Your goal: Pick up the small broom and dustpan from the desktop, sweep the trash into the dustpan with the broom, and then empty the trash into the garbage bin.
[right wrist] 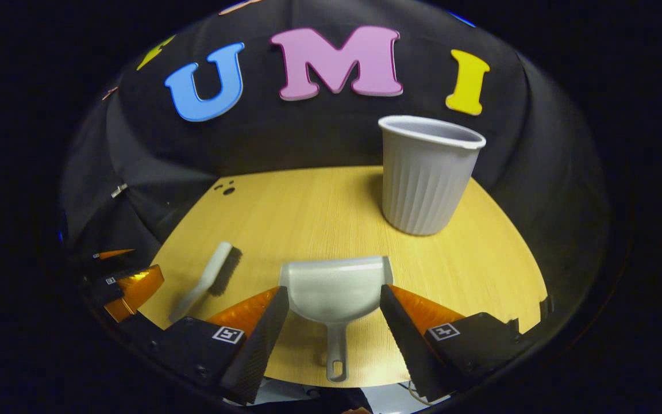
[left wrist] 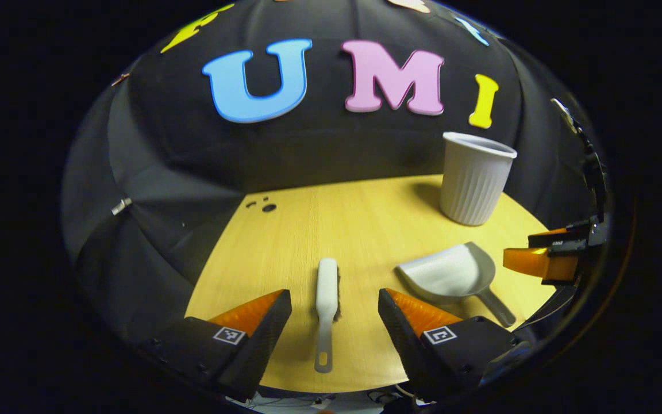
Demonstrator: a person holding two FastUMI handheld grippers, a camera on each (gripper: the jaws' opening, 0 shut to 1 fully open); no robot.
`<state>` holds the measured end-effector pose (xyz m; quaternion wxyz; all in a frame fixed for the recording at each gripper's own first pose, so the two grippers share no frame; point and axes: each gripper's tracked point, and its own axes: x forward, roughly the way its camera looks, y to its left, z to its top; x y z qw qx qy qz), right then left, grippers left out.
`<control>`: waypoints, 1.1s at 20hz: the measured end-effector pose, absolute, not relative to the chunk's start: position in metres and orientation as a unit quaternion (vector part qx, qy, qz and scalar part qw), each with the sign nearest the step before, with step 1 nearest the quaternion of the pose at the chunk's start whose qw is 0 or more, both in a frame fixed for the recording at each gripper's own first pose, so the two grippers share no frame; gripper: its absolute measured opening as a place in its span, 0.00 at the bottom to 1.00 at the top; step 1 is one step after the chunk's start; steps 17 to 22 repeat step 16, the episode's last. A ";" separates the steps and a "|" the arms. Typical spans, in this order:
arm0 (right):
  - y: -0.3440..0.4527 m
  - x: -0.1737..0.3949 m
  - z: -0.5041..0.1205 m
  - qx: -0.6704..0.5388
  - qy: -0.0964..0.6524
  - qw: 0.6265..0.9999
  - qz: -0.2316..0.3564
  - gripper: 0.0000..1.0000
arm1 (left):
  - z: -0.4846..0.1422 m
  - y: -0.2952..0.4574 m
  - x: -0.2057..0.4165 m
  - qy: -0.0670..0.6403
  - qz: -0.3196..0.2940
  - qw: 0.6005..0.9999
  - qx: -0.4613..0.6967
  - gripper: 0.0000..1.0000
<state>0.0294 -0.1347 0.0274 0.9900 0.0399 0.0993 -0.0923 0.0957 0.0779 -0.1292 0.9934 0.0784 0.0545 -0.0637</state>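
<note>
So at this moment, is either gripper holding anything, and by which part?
Nothing is held. The left gripper is open astride the broom handle; the right gripper is open around the dustpan.

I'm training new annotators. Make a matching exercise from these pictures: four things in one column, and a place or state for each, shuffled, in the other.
Things:
1. broom
2. dustpan
3. garbage bin
4. trash

Places or states:
A. standing upright at the back right of the desktop
B. small dark bits at the far left edge
C. lying between the open left gripper's fingers
D. lying between the open right gripper's fingers

Pairs: 1-C, 2-D, 3-A, 4-B
</note>
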 end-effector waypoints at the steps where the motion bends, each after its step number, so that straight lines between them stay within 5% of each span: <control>1: -0.131 0.020 0.042 0.040 0.082 0.992 -0.083 1.00 | -0.121 0.077 0.083 0.036 -0.063 0.994 0.083 0.97; 11: -0.113 -0.079 0.123 0.010 -0.099 0.994 -0.052 0.99 | -0.088 0.075 -0.014 -0.095 -0.048 0.992 0.064 0.98; 22: -0.130 -0.094 0.117 0.020 -0.099 0.994 -0.048 0.99 | -0.096 0.053 -0.030 -0.083 -0.055 0.994 0.053 0.98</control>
